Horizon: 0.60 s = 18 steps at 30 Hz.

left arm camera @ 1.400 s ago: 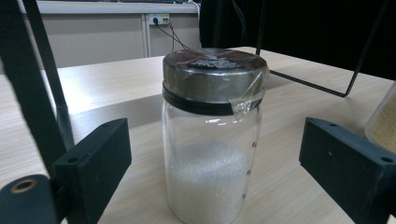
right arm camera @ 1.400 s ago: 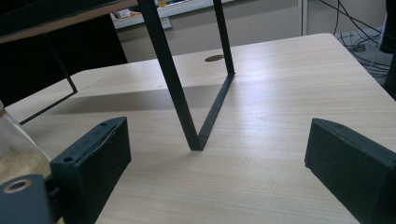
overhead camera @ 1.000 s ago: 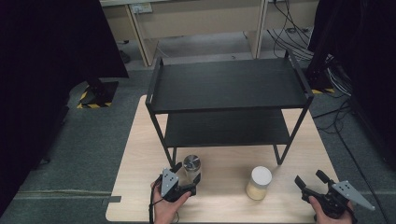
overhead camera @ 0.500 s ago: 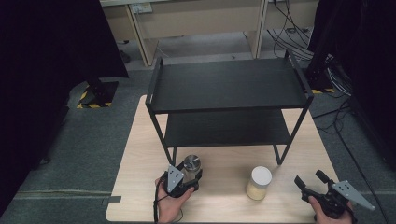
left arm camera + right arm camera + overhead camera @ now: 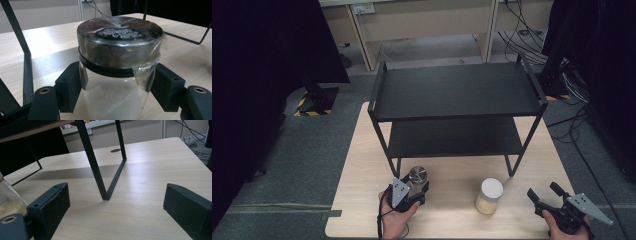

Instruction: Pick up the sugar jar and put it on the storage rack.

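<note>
A glass jar (image 5: 117,75) with a metal lid (image 5: 417,175) stands upright on a pale wooden table (image 5: 447,220), between the two black jaws of the left gripper (image 5: 411,192), whose pads (image 5: 72,87) lie against the glass on either side; whether they press hard cannot be told. White grains fill the lower part of the jar, and a scrap of clear film hangs from the lid's edge. To that gripper's right, well apart, stands a second jar (image 5: 489,196) with a white lid and pale yellowish contents, upright and untouched. Farther right again, the right gripper (image 5: 548,196) hovers near the table's corner with its jaws spread wide and nothing between them; its own view shows a sliver of the second jar (image 5: 8,202) at the left edge, cut off by the frame. Beyond both grippers a black two-tier metal shelf (image 5: 457,92) stands on the table, both tiers bare. Around the table lie grey carpet, loose cables (image 5: 572,85) at the far right, light wooden furniture legs and a yellow-and-black striped base (image 5: 314,102). Dark curtains cover the sides of the room. Compared with half a second ago, the left gripper has edged slightly forward around the jar, while the right gripper sits where it was.
</note>
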Each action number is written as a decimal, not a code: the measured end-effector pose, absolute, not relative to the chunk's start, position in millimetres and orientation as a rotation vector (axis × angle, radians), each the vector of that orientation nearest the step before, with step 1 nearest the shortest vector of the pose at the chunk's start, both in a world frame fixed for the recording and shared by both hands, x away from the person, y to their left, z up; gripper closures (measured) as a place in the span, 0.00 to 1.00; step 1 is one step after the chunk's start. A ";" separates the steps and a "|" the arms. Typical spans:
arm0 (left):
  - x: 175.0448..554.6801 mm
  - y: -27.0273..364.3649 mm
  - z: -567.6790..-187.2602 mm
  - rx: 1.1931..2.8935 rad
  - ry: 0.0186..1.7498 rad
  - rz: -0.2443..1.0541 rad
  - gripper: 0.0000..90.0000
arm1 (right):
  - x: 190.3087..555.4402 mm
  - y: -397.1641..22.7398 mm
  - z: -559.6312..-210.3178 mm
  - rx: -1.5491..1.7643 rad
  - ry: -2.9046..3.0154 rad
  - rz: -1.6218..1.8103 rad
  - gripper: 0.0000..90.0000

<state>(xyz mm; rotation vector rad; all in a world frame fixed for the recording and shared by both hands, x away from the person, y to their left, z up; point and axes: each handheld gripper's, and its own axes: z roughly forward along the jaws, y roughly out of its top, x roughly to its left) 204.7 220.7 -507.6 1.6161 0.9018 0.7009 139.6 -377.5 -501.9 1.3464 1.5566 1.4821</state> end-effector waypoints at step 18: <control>169.8 234.2 -479.4 1.456 0.803 0.759 0.34 | 139.5 -378.3 -502.5 1.350 1.552 1.489 0.08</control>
